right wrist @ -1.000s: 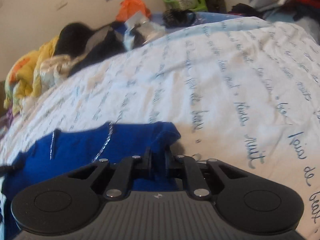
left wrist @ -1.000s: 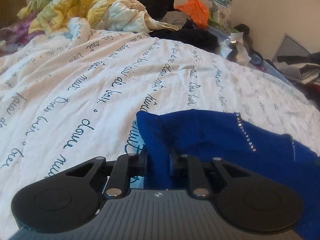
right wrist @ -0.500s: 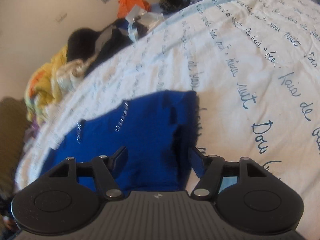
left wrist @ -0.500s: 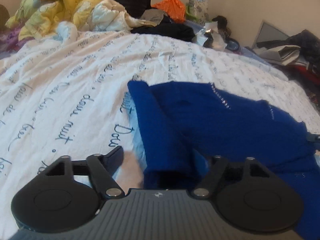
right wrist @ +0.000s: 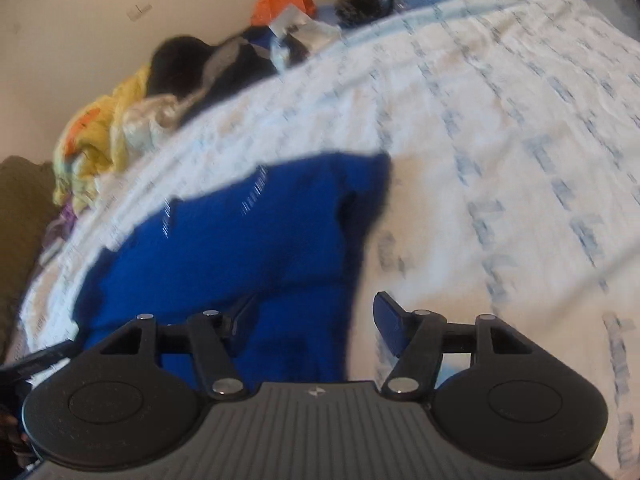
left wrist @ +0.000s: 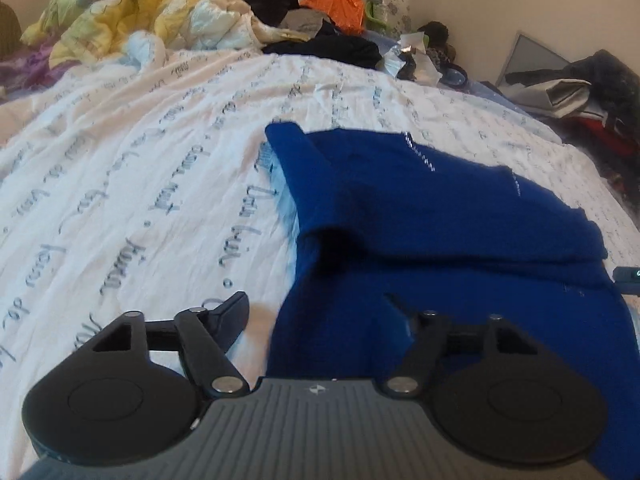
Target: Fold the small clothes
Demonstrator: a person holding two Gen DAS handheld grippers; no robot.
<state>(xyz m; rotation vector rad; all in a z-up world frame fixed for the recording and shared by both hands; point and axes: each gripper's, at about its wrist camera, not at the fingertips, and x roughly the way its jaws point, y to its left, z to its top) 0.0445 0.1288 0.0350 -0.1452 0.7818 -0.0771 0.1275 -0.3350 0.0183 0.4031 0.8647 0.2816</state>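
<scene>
- Left gripper (left wrist: 320,312): tilted downward, jaws spread apart after just opening, pads pressing on nothing.
- Right gripper (right wrist: 310,312): tilted downward, jaws spread wide, having just been opening, pads gripping nothing.
- Both appear only as black fingers and a grey ribbed body.

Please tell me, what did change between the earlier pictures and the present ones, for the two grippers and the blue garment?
Both grippers let go: a second ago the left gripper and the right gripper each pinched an edge of the blue garment; their jaws have just been opening and now stand apart, pads off the cloth. Both have drawn back, so more garment shows. The garment stays folded on the white bedspread; the clothes pile is unchanged.
</scene>
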